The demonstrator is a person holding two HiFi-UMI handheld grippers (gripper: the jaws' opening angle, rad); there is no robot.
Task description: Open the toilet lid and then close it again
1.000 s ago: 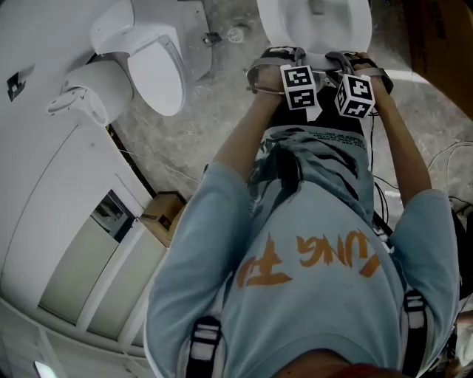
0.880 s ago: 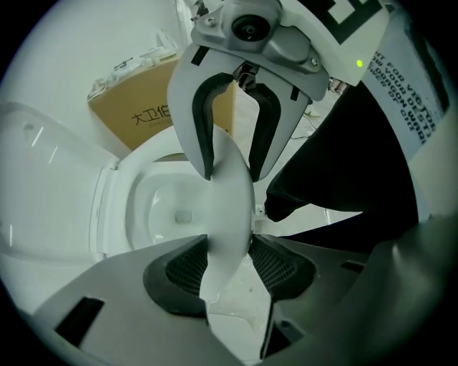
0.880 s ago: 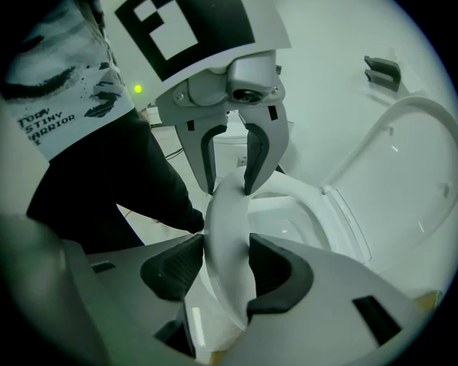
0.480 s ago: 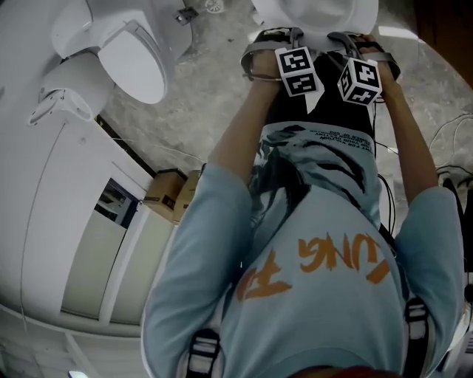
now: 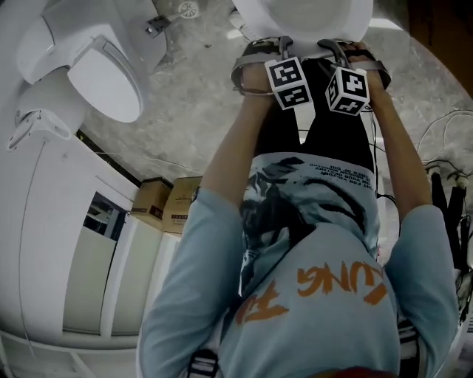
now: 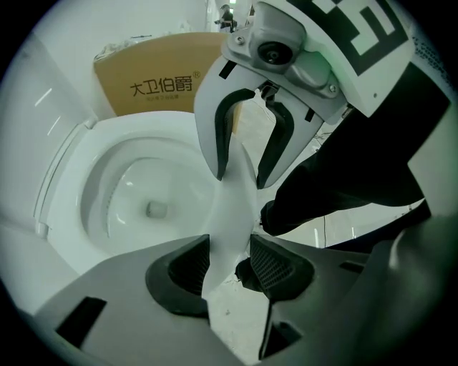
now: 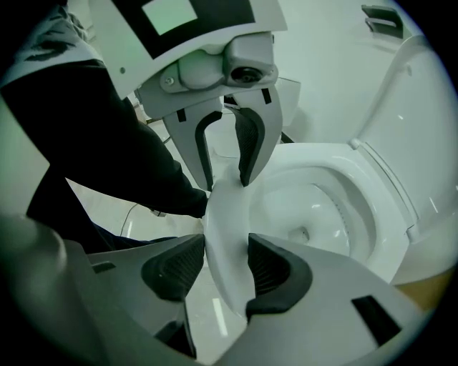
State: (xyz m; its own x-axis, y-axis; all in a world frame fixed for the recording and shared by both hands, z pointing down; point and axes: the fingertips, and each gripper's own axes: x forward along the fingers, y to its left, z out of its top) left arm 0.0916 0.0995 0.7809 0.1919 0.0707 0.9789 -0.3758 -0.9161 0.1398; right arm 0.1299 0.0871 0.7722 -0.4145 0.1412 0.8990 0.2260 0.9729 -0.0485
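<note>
The white toilet lid [image 5: 303,16] is at the top of the head view, tilted over the open bowl [image 6: 136,204]. My left gripper [image 5: 284,44] and right gripper [image 5: 337,46] sit side by side on its front rim, pointing steeply down. In the left gripper view the lid's thin edge [image 6: 232,207] runs between my left gripper's [image 6: 229,264] pads and on into the right gripper [image 6: 247,146] beyond. The right gripper view mirrors this. There the lid edge [image 7: 229,214] is clamped in my right gripper [image 7: 225,268], with the left gripper [image 7: 223,154] behind it. The bowl [image 7: 322,207] lies open below.
A second toilet [image 5: 103,77] stands at the upper left beside a white cabinet wall. Two cardboard boxes [image 5: 166,199] lie on the stone floor at the left, and another box [image 6: 150,78] stands behind the bowl. Cables [image 5: 443,170] trail at the right.
Both grippers have sunk lower, still holding the lid's rim, and the lid has come down with them. The person has bent further, and the second toilet has slid left in the head view.
</note>
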